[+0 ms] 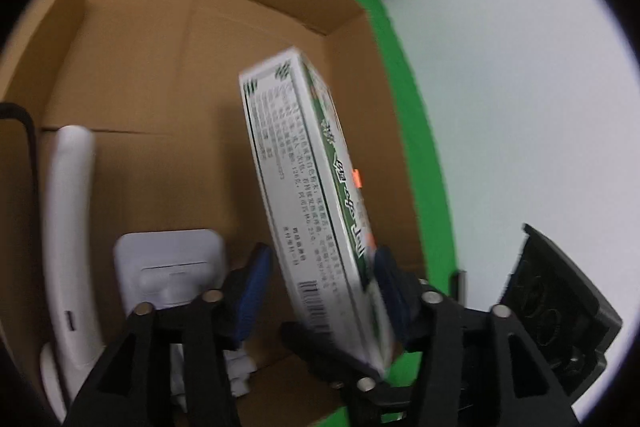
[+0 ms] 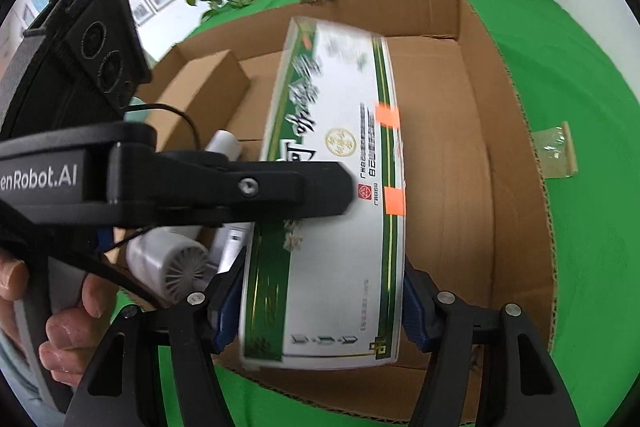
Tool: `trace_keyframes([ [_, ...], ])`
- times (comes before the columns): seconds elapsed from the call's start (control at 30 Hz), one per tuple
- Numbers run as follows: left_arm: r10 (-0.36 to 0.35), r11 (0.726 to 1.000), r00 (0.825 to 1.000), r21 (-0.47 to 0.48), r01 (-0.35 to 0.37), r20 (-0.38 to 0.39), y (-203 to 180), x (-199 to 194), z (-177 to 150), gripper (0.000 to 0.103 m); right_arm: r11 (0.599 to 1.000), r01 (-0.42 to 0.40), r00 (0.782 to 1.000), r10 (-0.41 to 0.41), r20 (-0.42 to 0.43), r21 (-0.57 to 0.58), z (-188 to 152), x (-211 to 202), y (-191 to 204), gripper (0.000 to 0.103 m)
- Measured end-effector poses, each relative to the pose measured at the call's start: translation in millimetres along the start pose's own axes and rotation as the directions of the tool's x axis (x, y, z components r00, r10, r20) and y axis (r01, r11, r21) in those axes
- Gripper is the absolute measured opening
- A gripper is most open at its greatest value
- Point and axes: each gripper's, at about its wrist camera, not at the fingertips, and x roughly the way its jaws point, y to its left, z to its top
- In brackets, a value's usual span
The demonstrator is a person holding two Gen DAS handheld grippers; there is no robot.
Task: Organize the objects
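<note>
Open cardboard carton on green surface — right half of its floor bare, left side taken by a small brown box and white appliances. Green-and-white packet hangs tilted over the carton. Right tongs pinch its near end by both long edges. Left tongs spread — one pad touching the packet, the other clear.

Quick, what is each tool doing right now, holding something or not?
Left tool: open; the green-and-white box sits between its fingers, left pad clear.
Right tool: shut on the same box, above the carton.
</note>
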Motion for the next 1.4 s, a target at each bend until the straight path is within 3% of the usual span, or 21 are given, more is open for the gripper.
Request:
trace_keyframes([
  [0.03,0.027,0.999,1.0,-0.021,-0.027,-0.006,4.6,-0.9,1.2,0.066,1.0,0.001,1.0,-0.001,-0.006,0.009,0.0,2.3,-1.4,0.061],
  [0.23,0.09,0.996,0.995,-0.001,-0.091,0.041,4.0,-25.0,-3.9,0.066,0.999,0.049,0.998,-0.048,-0.05,0.016,-3.4,19.9,1.8,0.061],
  [0.43,0.083,0.995,0.991,0.051,-0.088,0.107,-7.4,-53.4,-7.7,0.066,0.997,0.075,0.991,-0.076,-0.113,-0.012,-11.4,23.3,13.7,0.062],
  [0.57,0.079,0.99,0.988,0.103,-0.093,0.13,-16.0,-52.0,-20.6,0.066,0.996,0.089,0.987,-0.089,-0.137,-0.004,-14.1,24.2,16.6,0.063],
  [0.63,0.081,0.988,0.986,0.119,-0.099,0.147,-15.8,-60.6,-26.5,0.066,0.996,0.088,0.987,-0.087,-0.136,0.001,-12.8,23.9,16.8,0.069],
  [0.77,0.084,0.986,0.976,0.124,-0.11,0.2,-16.5,-81.1,-40.6,0.066,0.996,0.092,0.988,-0.09,-0.123,0.011,-10.7,19.1,19.1,0.07],
  [0.9,0.08,0.987,0.97,0.12,-0.11,0.229,-17.0,-88.2,-34.7,0.066,0.995,0.1,0.989,-0.097,-0.108,0.02,-11.0,16.4,20.2,0.07],
  [1.1,0.095,0.982,0.941,0.124,-0.141,0.325,-9.3,-122.9,-59.5,0.066,0.996,0.081,0.991,-0.076,-0.11,0.042,-13.8,16.7,19.7,0.069],
  [1.2,0.152,0.961,0.898,0.149,-0.231,0.413,-13.7,-135.5,-69.7,0.066,0.994,0.089,0.992,-0.083,-0.097,0.059,-13.7,12.5,18.7,0.069],
  [1.27,0.23,0.918,0.835,0.174,-0.357,0.5,-20.3,-141.8,-81.8,0.066,0.99,0.128,0.991,-0.125,-0.053,0.06,-16.3,-0.6,21.0,0.073],
  [1.3,0.257,0.893,0.806,0.187,-0.409,0.534,-22.7,-143.4,-88.3,0.066,0.989,0.138,0.99,-0.137,-0.024,0.055,-18.2,-7.6,23.7,0.081],
  [1.33,0.29,0.855,0.761,0.201,-0.479,0.58,-25.5,-145.0,-99.6,0.069,0.988,0.148,0.988,-0.149,0.031,0.043,-22.8,-18.2,29.8,0.093],
  [1.4,0.329,0.788,0.679,0.206,-0.581,0.656,-26.9,-142.1,-118.2,0.077,0.988,0.156,0.976,-0.156,0.152,0.016,-37.0,-37.6,45.2,0.103],
])
